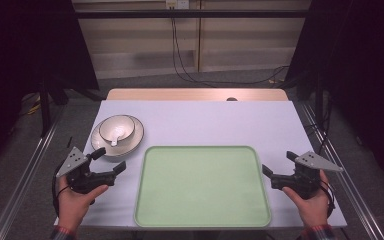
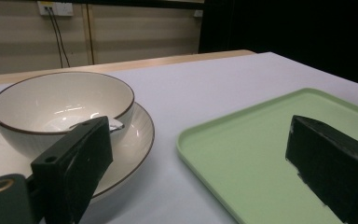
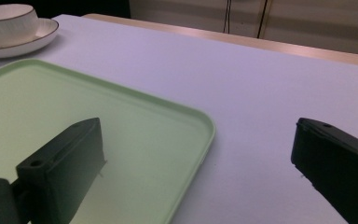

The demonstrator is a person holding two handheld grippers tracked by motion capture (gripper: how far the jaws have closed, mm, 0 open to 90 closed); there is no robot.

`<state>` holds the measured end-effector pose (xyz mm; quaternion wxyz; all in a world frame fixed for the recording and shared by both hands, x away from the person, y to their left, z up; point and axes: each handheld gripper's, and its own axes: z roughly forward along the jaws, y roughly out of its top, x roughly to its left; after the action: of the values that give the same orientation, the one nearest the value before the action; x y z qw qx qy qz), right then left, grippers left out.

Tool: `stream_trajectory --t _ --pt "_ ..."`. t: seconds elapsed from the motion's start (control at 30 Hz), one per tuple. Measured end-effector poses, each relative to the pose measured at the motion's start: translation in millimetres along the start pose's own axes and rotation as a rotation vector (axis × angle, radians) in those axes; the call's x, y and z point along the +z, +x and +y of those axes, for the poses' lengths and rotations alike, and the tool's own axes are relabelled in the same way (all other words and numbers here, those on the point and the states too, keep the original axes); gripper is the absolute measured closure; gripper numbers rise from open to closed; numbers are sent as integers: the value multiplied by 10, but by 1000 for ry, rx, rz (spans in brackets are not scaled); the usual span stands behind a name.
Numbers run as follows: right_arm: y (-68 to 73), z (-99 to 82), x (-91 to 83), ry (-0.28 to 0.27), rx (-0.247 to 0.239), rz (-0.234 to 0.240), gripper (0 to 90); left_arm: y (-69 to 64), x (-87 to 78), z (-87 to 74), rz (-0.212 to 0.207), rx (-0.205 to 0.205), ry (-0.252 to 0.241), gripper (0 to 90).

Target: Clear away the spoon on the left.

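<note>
Beside left gripper [image 1: 111, 160]: bowl [image 1: 116, 128].

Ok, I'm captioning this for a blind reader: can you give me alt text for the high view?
A person's two hands hold open grippers, left and right, on either side of an empty pale green tray on a white table. Beyond the left gripper a cream bowl sits on a matching plate.

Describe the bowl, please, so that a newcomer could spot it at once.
Start at the big green tray in the middle of the table. Just beyond its far left corner lies a cream plate, and the bowl sits on it, deeper, with a thin dark rim.
</note>
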<state>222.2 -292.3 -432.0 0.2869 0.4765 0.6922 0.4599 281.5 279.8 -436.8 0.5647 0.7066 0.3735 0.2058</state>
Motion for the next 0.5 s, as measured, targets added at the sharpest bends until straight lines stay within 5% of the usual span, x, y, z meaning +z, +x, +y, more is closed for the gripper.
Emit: stream_trajectory --t 0.5 --pt "78 14 64 7 -43 34 9 43 37 -19 66 -51 0 78"
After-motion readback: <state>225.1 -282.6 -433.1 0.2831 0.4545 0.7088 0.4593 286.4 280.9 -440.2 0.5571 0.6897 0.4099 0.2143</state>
